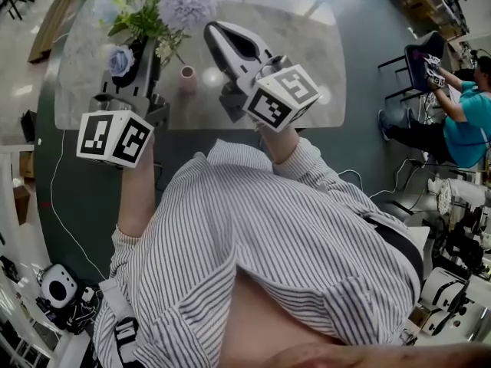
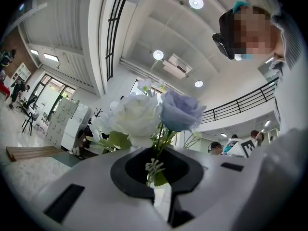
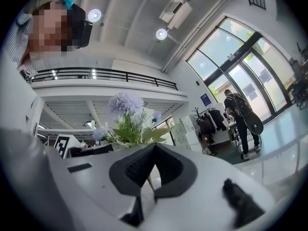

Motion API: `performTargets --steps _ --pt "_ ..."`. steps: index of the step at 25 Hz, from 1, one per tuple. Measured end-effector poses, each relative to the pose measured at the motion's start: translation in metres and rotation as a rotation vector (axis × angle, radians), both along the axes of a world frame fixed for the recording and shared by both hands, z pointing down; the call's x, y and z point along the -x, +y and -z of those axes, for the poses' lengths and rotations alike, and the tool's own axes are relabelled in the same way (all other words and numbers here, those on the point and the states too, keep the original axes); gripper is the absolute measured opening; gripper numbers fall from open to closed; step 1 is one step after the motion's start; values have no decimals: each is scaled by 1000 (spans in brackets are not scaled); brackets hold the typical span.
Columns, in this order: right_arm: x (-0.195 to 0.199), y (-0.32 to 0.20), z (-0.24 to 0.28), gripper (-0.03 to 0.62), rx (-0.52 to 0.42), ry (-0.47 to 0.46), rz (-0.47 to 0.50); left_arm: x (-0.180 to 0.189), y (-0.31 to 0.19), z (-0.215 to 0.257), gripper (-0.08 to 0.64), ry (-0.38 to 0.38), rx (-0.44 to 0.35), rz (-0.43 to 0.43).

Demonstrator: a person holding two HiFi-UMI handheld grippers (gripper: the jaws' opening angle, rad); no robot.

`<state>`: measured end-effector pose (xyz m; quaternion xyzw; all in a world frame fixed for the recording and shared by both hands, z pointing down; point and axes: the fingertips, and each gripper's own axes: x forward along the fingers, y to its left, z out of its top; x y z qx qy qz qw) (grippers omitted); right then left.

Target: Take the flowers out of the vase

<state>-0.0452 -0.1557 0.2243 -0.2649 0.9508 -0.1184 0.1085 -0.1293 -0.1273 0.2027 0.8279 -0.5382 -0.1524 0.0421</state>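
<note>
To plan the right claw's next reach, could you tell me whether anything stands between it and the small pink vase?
Nothing visible does. In the head view the small pink vase stands on the pale marble table close beside the right claw, with only bare tabletop between them.

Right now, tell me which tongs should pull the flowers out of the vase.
Left. Its tongs are closed round the stems of the flowers. The right tongs look shut and empty, off to the side of the bouquet near the pink vase.
</note>
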Motion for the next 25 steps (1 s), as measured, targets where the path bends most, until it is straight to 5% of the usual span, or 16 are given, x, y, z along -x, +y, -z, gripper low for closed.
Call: performTargets --steps 25 --pt "-7 -10 -13 14 36 51 -2 -5 -11 -5 40 -10 15 -5"
